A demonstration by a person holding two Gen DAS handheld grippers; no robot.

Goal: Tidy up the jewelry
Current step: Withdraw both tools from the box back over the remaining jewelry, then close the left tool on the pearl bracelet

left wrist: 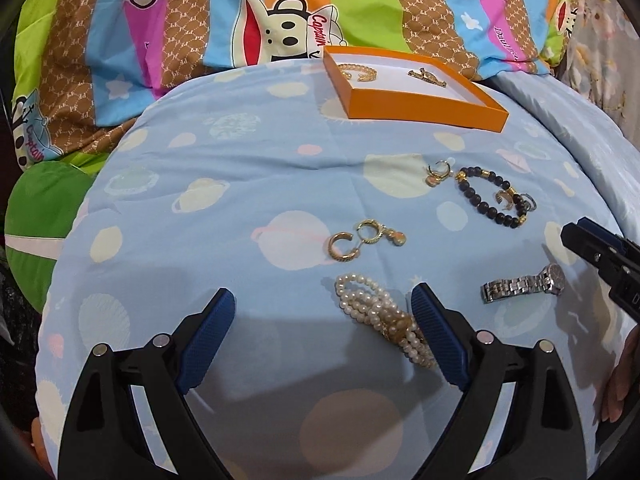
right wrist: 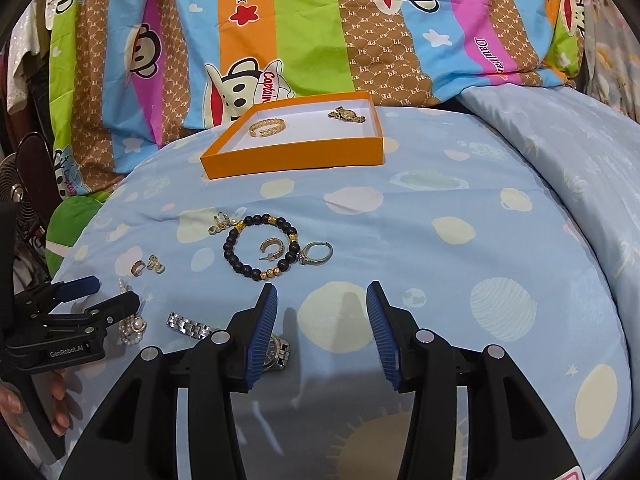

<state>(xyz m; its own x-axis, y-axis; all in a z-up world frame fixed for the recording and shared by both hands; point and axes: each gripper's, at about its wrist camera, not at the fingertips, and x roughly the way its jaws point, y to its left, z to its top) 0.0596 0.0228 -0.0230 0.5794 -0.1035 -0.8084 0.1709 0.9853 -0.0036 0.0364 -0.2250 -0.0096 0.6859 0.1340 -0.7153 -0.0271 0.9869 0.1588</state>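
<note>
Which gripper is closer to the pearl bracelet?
Left. The left gripper sits right over the pearl bracelet, one finger touching it. The right gripper is off beside the silver watch.

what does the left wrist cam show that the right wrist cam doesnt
Only the left wrist view shows the whole pearl bracelet, lying against the right finger of the open left gripper, and the full silver watch.

Only the right wrist view shows the silver ring clearly beside the black bead bracelet, and a fan at the left edge.

Both show the orange box holding a gold bangle and a gold watch, and the open right gripper.
</note>
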